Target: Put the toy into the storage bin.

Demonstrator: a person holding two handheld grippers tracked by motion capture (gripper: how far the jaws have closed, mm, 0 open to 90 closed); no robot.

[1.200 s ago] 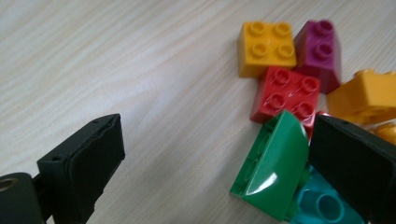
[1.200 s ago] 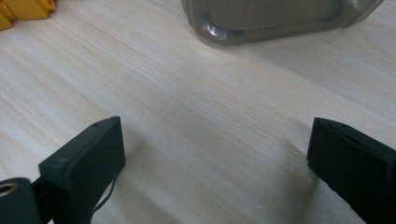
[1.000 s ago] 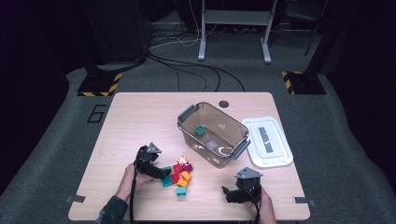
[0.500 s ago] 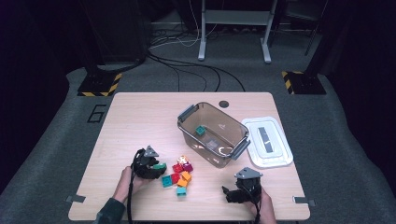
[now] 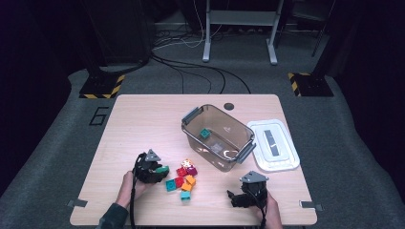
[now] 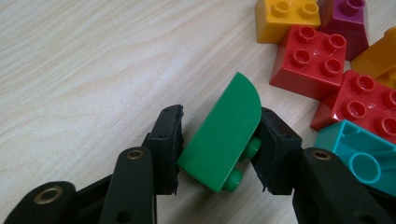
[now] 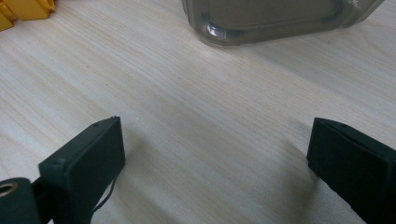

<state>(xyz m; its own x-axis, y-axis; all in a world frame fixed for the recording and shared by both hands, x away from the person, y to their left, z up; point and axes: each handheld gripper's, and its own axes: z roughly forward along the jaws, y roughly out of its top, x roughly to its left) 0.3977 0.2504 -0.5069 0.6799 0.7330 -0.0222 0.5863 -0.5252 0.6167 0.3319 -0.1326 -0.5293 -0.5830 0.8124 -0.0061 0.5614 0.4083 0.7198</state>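
Pinching the green brick (image 6: 224,135) in my left gripper (image 6: 217,144), just closed, flat face against 1 pad and studs against the other: light, stiff, slick plastic (tilted, may pivot). My right gripper (image 7: 215,154) gapes empty.

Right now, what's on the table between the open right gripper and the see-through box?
Nothing: bare wooden table runs from the right gripper to the box, right gripper view.

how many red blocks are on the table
2: both red blocks lie side by side in the loose pile on the table, beside the left claw; others may be hidden.
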